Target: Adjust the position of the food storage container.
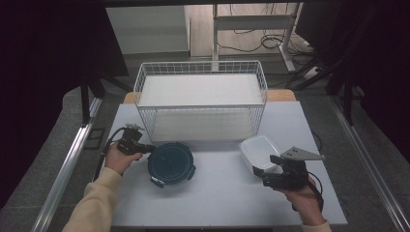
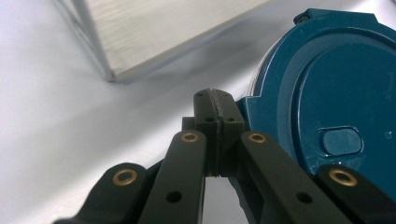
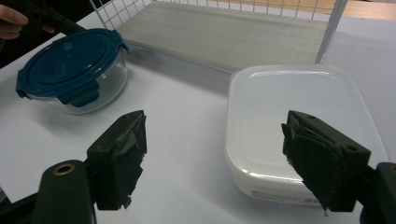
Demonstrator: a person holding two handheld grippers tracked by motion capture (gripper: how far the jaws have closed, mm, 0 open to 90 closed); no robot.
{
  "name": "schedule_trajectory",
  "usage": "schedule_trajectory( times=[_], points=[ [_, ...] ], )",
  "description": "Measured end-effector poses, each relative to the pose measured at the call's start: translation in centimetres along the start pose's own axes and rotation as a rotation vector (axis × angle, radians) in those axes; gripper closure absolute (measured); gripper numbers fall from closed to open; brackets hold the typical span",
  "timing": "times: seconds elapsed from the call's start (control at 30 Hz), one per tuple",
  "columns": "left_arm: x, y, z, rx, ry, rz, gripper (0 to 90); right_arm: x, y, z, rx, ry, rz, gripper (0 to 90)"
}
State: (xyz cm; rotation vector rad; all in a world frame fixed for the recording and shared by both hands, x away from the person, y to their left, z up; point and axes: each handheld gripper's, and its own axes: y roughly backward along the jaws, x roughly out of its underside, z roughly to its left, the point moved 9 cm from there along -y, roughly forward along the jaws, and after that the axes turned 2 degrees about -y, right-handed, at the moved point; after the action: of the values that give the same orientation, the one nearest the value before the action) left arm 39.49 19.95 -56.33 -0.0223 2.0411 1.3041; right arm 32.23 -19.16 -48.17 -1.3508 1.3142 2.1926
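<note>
Black right claw (image 3: pixel 212 158) sits nearest the lens in the right gripper view, jaws spread wide, nothing between the pads. One pad hangs over the near corner of the white rectangular plastic container with its white lid (image 3: pixel 299 121), the other over bare surface (image 3: pixel 187 140); whether the pad touches the lid, can't tell. High view: right claw (image 1: pixel 270 170) at the container's near edge (image 1: pixel 258 151), container on the right part of the pale grey surface (image 1: pixel 222 193).

Left claw (image 2: pixel 215 109) pressed together, pads meeting with nothing pinched, tips right at the rim of the round clear glass bowl with the dark teal clip-on lid (image 2: pixel 336 107); touching or just beside, can't tell. High view: left claw (image 1: pixel 149 149) at the bowl's left rim (image 1: pixel 170 163), bowl left of centre, upright, lid on, clips down. Bowl and white container well apart.

Behind both, a white wire basket with a pale flat board inside (image 1: pixel 200 89) stands at the far side of the surface.
</note>
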Motion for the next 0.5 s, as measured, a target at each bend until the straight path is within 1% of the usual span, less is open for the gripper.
schedule_trajectory(
  times=[0.13,0.27,0.5],
  points=[
    [0.0,-0.2,-0.8,0.020,-0.007,0.003,90.0,0.0,0.0,0.0,0.000,-0.003,-0.001,21.5],
    [0.1,-0.4,-1.8,0.031,-0.028,0.008,90.0,0.0,0.1,-0.1,-0.001,-0.010,-0.004,21.5],
    [0.4,-0.8,-3.6,0.056,-0.068,0.017,90.0,0.0,0.0,-0.1,0.002,-0.006,-0.003,21.5]
  ],
)
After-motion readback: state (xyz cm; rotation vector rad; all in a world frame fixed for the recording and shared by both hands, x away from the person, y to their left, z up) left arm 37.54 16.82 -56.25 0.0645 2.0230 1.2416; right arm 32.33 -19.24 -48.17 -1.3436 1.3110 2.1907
